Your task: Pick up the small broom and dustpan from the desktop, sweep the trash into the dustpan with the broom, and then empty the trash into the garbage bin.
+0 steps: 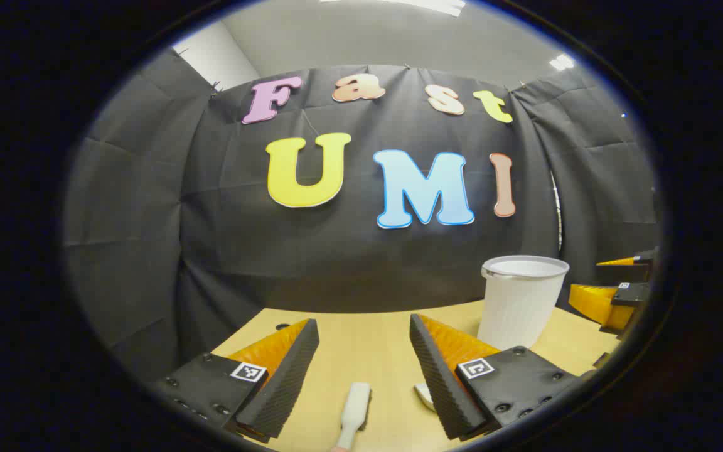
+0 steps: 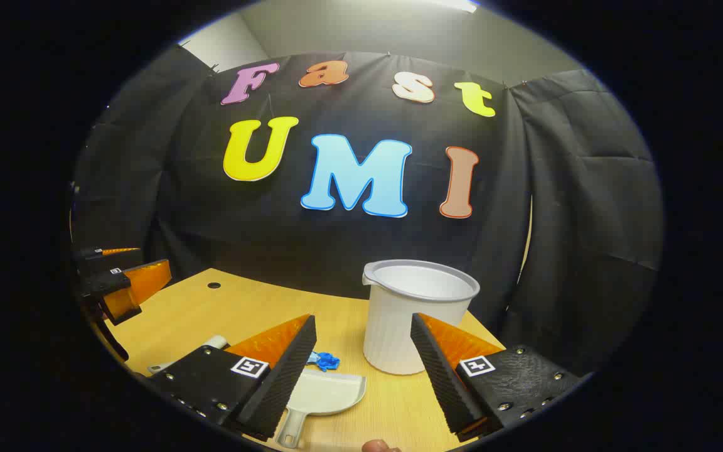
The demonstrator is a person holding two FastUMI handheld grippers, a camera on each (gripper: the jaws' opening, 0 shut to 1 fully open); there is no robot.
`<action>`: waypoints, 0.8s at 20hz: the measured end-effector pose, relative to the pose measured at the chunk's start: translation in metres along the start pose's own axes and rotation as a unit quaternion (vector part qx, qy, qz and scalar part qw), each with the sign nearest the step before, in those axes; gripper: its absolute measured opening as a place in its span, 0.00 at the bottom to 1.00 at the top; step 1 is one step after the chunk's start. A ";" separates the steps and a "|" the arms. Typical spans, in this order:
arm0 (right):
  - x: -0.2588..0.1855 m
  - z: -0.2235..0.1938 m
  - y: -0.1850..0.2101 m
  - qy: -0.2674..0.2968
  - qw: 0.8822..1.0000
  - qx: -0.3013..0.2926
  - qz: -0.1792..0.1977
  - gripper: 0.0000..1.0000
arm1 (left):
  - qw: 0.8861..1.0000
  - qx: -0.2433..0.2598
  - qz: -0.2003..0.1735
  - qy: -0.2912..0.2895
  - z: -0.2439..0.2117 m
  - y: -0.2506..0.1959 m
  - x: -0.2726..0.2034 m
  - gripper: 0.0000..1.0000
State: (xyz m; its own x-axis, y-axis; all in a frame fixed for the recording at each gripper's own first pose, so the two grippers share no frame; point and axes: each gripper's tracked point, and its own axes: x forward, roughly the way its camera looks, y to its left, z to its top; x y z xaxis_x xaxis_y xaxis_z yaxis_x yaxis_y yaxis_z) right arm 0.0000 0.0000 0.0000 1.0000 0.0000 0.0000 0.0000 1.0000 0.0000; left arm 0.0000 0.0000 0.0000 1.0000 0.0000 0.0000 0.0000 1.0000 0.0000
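Broom handle (image 1: 354, 414), white, lies flat on the wooden desktop (image 1: 368, 339) between the spread fingers of the left gripper (image 1: 364, 370), untouched. Right gripper (image 2: 363, 367) also wide open, holding nothing. Dustpan (image 2: 321, 395), pale grey, sits on the desk just below its left finger, blue trash scrap (image 2: 324, 360) right at the pan's far edge. White ribbed garbage bin (image 2: 408, 317) stands upright just beyond.

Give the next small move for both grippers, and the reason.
Probably lower both: the left gripper is open above the broom handle, and the right gripper is open above the dustpan. Nothing is held yet, and blue trash lies by the bin.
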 end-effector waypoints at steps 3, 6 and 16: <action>-0.001 -0.002 0.001 0.007 1.000 -0.003 -0.001 0.95 | 1.000 0.001 -0.004 -0.003 0.000 -0.002 0.001 0.94; 0.000 -0.005 0.004 0.015 1.000 -0.001 -0.002 0.95 | 1.000 -0.009 -0.009 0.006 -0.008 -0.002 0.003 0.95; 0.003 -0.037 0.026 0.073 0.997 0.024 0.013 0.95 | 0.999 0.008 -0.022 0.043 -0.040 0.002 0.006 0.95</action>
State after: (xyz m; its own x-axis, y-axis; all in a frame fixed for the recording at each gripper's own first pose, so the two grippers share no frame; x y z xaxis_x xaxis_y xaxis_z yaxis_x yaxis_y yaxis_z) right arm 0.0030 0.0257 -0.0375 0.9891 0.0291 -0.1444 -0.0219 0.9985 0.0507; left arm 0.0064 0.0019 -0.0399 0.9953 -0.0434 -0.0870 0.0447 0.9989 0.0136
